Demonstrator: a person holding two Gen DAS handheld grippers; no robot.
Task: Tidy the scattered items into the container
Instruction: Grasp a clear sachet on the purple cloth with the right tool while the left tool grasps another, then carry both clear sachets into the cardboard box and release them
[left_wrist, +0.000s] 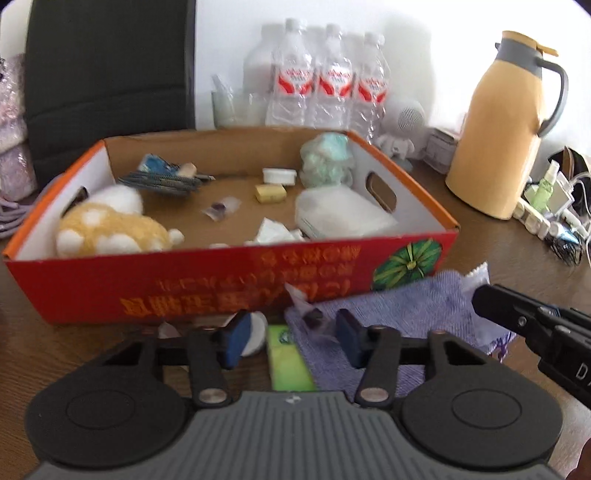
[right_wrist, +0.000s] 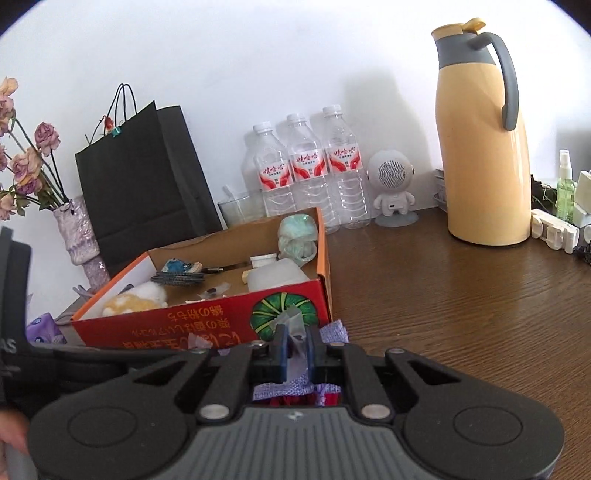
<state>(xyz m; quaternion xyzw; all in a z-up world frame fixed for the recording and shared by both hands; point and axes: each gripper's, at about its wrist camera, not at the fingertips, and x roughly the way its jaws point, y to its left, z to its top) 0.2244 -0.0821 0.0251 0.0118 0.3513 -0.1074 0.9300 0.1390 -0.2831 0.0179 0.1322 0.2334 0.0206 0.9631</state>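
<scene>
A red cardboard box (left_wrist: 229, 280) holds a yellow plush toy (left_wrist: 110, 229), coiled cables (left_wrist: 162, 181) and small packets. In front of it lie a purple cloth (left_wrist: 399, 317), a green packet (left_wrist: 288, 358), a white round lid (left_wrist: 255, 332) and a small clear bag (left_wrist: 310, 314). My left gripper (left_wrist: 293, 341) is open, low over the green packet and clear bag. My right gripper (right_wrist: 295, 347) is shut on a clear plastic packet (right_wrist: 293, 325) above the purple cloth (right_wrist: 334, 332), just before the box (right_wrist: 207, 325). It enters the left view from the right (left_wrist: 532, 321).
Behind the box stand three water bottles (left_wrist: 332, 88), a glass (left_wrist: 232, 107), a black paper bag (right_wrist: 144, 192) and a small white speaker figure (right_wrist: 393, 188). A yellow thermos jug (right_wrist: 484, 147) and a power strip (left_wrist: 543, 218) stand right. A flower vase (right_wrist: 74, 232) is left.
</scene>
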